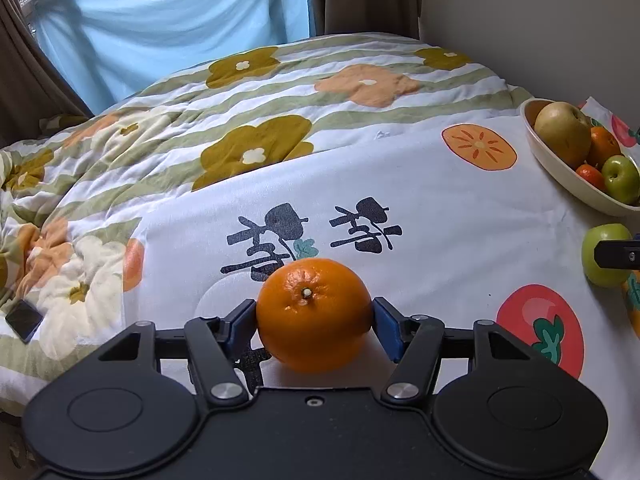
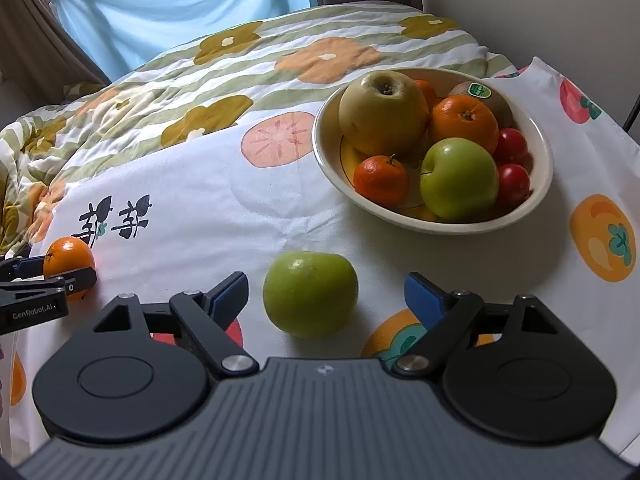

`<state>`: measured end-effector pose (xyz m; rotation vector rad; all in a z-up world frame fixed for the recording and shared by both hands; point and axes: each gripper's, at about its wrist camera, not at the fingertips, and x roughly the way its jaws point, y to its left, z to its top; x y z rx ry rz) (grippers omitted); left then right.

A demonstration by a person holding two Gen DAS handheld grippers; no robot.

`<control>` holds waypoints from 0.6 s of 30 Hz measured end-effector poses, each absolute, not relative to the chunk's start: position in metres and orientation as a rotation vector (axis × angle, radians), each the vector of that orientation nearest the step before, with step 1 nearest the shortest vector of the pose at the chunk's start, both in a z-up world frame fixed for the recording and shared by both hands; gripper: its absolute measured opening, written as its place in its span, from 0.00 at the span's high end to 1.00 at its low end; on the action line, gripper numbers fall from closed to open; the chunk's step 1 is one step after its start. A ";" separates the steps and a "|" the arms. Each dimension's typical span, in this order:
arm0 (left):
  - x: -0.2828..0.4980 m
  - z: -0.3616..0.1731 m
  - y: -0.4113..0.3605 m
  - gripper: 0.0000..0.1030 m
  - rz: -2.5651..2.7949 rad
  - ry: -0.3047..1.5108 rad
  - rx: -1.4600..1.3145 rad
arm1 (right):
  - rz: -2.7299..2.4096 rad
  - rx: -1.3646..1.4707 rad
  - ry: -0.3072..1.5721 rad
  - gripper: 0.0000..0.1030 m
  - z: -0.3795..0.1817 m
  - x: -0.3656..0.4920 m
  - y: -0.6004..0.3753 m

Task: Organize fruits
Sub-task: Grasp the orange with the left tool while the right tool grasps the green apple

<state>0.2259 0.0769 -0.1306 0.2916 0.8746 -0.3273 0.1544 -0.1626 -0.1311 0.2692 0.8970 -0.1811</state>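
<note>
My left gripper (image 1: pixel 315 316) is shut on an orange (image 1: pixel 314 314), its blue pads touching both sides; the orange rests on the white fruit-print cloth (image 1: pixel 420 208). The orange also shows in the right wrist view (image 2: pixel 68 260). My right gripper (image 2: pixel 325 292) is open around a green apple (image 2: pixel 310 294) on the cloth, with gaps on both sides. That apple shows in the left wrist view (image 1: pixel 606 254). A cream bowl (image 2: pixel 536 200) ahead and right holds a pear, oranges, a green apple, a kiwi and red fruits; it shows in the left wrist view (image 1: pixel 560 178).
A flowered quilt (image 1: pixel 160 128) lies bunched to the left and behind the cloth. A dark phone (image 1: pixel 23 319) lies on the quilt at far left. A blue curtain (image 1: pixel 172 28) hangs at the back, a wall on the right.
</note>
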 end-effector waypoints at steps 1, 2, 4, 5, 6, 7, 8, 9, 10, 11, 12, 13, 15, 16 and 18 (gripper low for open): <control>0.226 -0.131 0.076 0.36 -0.327 0.874 0.292 | -0.177 0.269 0.899 0.09 -0.132 0.155 -0.162; 0.226 -0.131 0.077 0.36 -0.326 0.874 0.290 | -0.173 0.269 0.902 0.10 -0.132 0.156 -0.162; 0.226 -0.131 0.077 0.36 -0.325 0.875 0.287 | -0.169 0.267 0.903 0.13 -0.134 0.157 -0.160; 0.226 -0.131 0.077 0.36 -0.324 0.876 0.285 | -0.165 0.267 0.904 0.15 -0.134 0.158 -0.160; 0.226 -0.131 0.077 0.36 -0.324 0.876 0.283 | -0.161 0.267 0.905 0.16 -0.135 0.159 -0.160; 0.226 -0.131 0.077 0.36 -0.323 0.877 0.281 | -0.158 0.266 0.907 0.17 -0.135 0.160 -0.159; 0.225 -0.131 0.077 0.36 -0.323 0.878 0.280 | -0.156 0.265 0.907 0.18 -0.136 0.161 -0.159; 0.225 -0.131 0.077 0.36 -0.323 0.879 0.278 | -0.154 0.263 0.906 0.19 -0.136 0.161 -0.159; 0.225 -0.130 0.077 0.36 -0.323 0.880 0.276 | -0.153 0.260 0.906 0.19 -0.136 0.161 -0.159; 0.224 -0.130 0.077 0.36 -0.323 0.882 0.274 | -0.152 0.258 0.908 0.20 -0.136 0.162 -0.158; 0.223 -0.130 0.077 0.36 -0.323 0.883 0.272 | -0.150 0.255 0.909 0.20 -0.136 0.163 -0.158; 0.222 -0.130 0.077 0.36 -0.322 0.886 0.270 | -0.150 0.253 0.909 0.21 -0.136 0.163 -0.158; 0.220 -0.129 0.076 0.36 -0.325 0.888 0.264 | -0.149 0.251 0.911 0.23 -0.137 0.163 -0.158; 0.218 -0.128 0.076 0.36 -0.326 0.888 0.263 | -0.148 0.250 0.914 0.26 -0.138 0.164 -0.158; 0.214 -0.126 0.074 0.36 -0.329 0.888 0.260 | -0.141 0.247 0.918 0.33 -0.139 0.165 -0.158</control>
